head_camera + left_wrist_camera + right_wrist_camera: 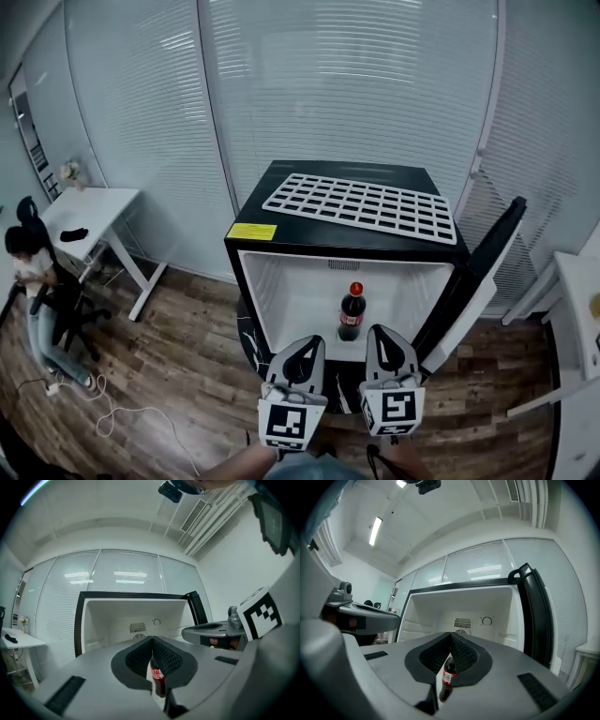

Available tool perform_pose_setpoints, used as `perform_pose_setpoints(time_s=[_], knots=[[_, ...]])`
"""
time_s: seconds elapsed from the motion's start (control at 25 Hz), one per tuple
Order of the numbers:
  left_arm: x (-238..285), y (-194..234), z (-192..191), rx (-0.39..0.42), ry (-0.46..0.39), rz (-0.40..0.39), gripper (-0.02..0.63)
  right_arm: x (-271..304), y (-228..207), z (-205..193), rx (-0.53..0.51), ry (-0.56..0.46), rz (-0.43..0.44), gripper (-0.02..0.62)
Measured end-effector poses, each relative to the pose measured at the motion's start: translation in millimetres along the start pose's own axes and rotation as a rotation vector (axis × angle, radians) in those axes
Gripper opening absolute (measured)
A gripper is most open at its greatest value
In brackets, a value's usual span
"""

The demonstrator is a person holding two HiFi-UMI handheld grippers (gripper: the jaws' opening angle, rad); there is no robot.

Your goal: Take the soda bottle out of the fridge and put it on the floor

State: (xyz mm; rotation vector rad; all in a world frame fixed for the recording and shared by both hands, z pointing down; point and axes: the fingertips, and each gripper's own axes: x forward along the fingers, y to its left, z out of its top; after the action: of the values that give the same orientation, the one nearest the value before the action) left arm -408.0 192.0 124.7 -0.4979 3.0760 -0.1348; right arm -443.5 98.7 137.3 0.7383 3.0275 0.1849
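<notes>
Grey left gripper point(307, 343) and right gripper point(381, 333) side by side, held level, jaws closed, facing soda bottle point(352, 313) in fridge point(268, 298)

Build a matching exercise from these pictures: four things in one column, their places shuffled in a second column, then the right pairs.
Things
1. dark soda bottle with a red cap
2. white wire shelf grid
3. black fridge door
4. white desk

Places
A. lying flat on top of the black fridge
B. swung open at the fridge's right side
C. standing upright inside the white fridge compartment
D. at the far left of the head view

Pairs: 1-C, 2-A, 3-B, 4-D
</notes>
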Motion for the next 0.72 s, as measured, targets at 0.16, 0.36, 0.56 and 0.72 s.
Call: perform_pose_setpoints(time_s=[0.16,0.36,0.56,0.72], knots=[[20.2,16.2,-3.3,0.001,-0.002,-0.011,0.017,21.3,-1.1,-0.8,-0.020,0.018,-0.002,0.014],[54.0,25.6,-7.2,-0.019,-0.004,-0.035,0.017,49.8,-14.2,-0.8,-0.030,0.009,-0.006,0.021],[77.0,32.5,-18.2,-0.020,0.004,-0.060,0.017,79.2,-12.3,-12.0,-0.023,0.028,0.050,0.179],[90.3,37.8,-28.2,-0.029,0.021,-0.077,0.017,102.0,-13.5,-25.6,-0.009,0.059,0.066,0.216]])
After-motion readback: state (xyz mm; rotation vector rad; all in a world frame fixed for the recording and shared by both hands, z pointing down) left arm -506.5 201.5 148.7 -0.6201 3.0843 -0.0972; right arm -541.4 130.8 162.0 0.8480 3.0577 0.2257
